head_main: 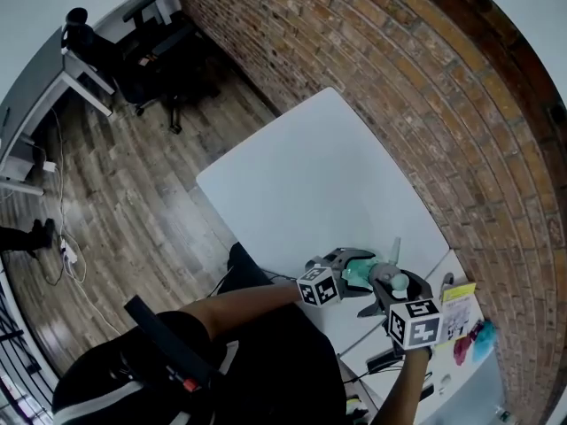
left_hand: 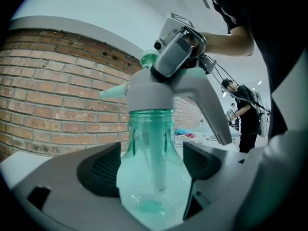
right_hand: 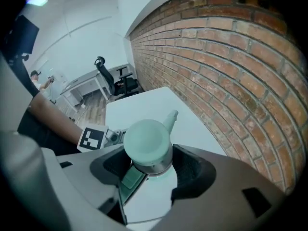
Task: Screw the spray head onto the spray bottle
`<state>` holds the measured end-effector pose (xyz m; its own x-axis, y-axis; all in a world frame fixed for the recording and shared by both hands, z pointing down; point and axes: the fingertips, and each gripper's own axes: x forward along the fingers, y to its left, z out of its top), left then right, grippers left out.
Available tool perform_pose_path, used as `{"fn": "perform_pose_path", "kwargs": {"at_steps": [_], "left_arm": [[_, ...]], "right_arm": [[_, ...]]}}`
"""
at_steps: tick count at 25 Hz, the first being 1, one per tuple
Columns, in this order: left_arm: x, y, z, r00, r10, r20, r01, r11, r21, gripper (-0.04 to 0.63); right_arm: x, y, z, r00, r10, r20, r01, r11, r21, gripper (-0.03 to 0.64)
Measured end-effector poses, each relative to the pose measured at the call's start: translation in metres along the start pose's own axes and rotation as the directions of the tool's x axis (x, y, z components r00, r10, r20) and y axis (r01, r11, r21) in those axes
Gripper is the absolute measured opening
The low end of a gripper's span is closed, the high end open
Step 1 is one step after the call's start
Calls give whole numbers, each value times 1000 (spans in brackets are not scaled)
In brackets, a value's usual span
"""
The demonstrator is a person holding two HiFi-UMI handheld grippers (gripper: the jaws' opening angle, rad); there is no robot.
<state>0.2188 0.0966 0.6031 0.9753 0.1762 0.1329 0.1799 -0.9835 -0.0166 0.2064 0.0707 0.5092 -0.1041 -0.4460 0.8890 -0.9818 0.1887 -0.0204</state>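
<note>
Person: dark-clad torso (head_main: pixel 266 361) at the bottom of the head view, both arms reaching forward to one spot.
Wall: red brick wall (head_main: pixel 425 87) runs along the far and right sides.
Floor: brown wood-plank floor (head_main: pixel 133 184) to the left, with a black office chair (head_main: pixel 164 69) on it.
Counter: white rectangular counter (head_main: pixel 310 175), bare on top, set against the wall.
Left claw: left claw (head_main: pixel 354 268) lies nearly level, its dark pads pinching the wide belly of the bottle from both sides.
Right claw: right claw (head_main: pixel 387 292) tilts steeply down from above, jaws closed against the grey collar under the head's round mint cap.
Bottle: translucent green plastic spray bottle (left_hand: pixel 151 177), upright over the counter's near right edge; whether its base rests there cannot be told.
Head: grey-and-mint plastic spray head (left_hand: pixel 151 93) sits on the bottle's neck, trigger hanging on one side and the nozzle on the opposite side pointing towards the wall.
</note>
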Motion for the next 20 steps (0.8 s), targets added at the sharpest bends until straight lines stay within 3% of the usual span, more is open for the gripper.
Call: {"fn": "perform_pose_path", "kwargs": {"at_steps": [5, 13, 16, 20], "left_arm": [[-2, 0, 0, 1000, -12, -2, 12, 1000, -1, 402], [-2, 1, -2, 1000, -22, -5, 22, 1000, 2, 400], [-2, 0, -1, 1000, -23, -5, 23, 1000, 2, 400], [-2, 0, -1, 1000, -25, -4, 25, 1000, 3, 400]], "right_arm": [[3, 6, -4, 996, 52, -78, -70, 964, -256, 272], [3, 11, -5, 979, 124, -159, -182, 882, -434, 273], [3, 12, -6, 968, 143, -205, -232, 820, -524, 273], [3, 13, -8, 948, 172, -267, -308, 701, -643, 273]]}}
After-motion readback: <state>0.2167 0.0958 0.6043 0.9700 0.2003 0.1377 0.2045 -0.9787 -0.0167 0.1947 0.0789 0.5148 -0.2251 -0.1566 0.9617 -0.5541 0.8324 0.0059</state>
